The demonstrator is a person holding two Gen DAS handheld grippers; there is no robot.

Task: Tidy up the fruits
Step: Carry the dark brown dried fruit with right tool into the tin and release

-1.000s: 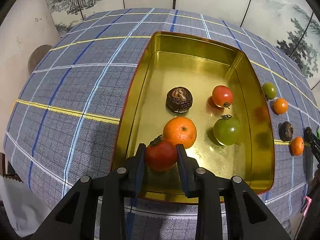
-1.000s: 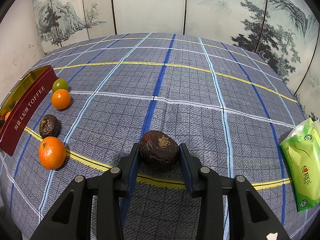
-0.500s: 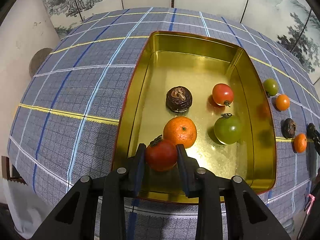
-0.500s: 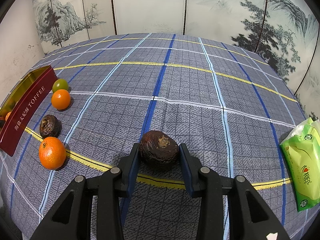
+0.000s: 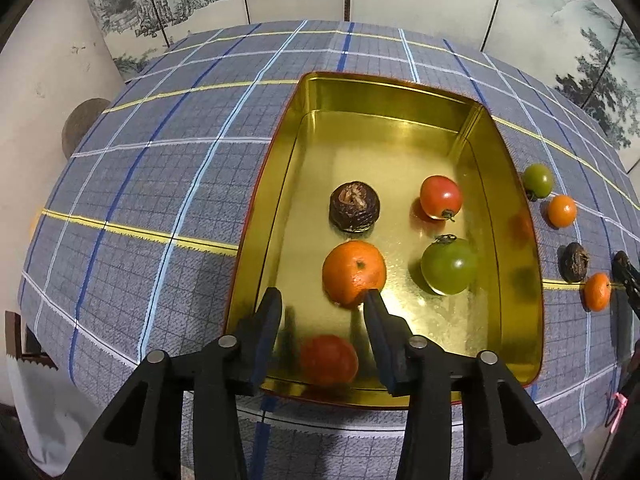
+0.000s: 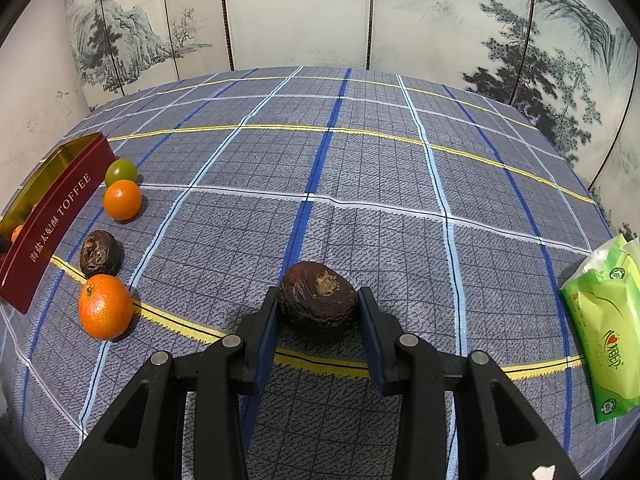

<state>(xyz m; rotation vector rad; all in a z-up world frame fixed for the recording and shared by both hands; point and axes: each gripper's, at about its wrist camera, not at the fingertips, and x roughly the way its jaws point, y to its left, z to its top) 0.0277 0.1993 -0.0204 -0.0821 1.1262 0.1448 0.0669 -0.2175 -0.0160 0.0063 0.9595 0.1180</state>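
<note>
Released since a moment ago, the round red tomato (image 5: 329, 359) lies blurred in the gold metal tin (image 5: 520, 320) beneath the left claw (image 5: 324, 304), now spread wide. That tin holds five fruits; four sit on the bench (image 6: 400, 200) beside it. Right claw (image 6: 318, 304) grips the wrinkled brown fruit (image 6: 317, 299).

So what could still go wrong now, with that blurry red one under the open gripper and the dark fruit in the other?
The red tomato looks blurred below the open left hand-held gripper, so it may bounce or roll into the orange in the gold tin.

The right hand-held gripper pinches a wrinkled dark fruit between its pads; a hard squeeze might crush it, or it could slip.

Four fruits outside sit close to the tin's wall and might get knocked.
</note>
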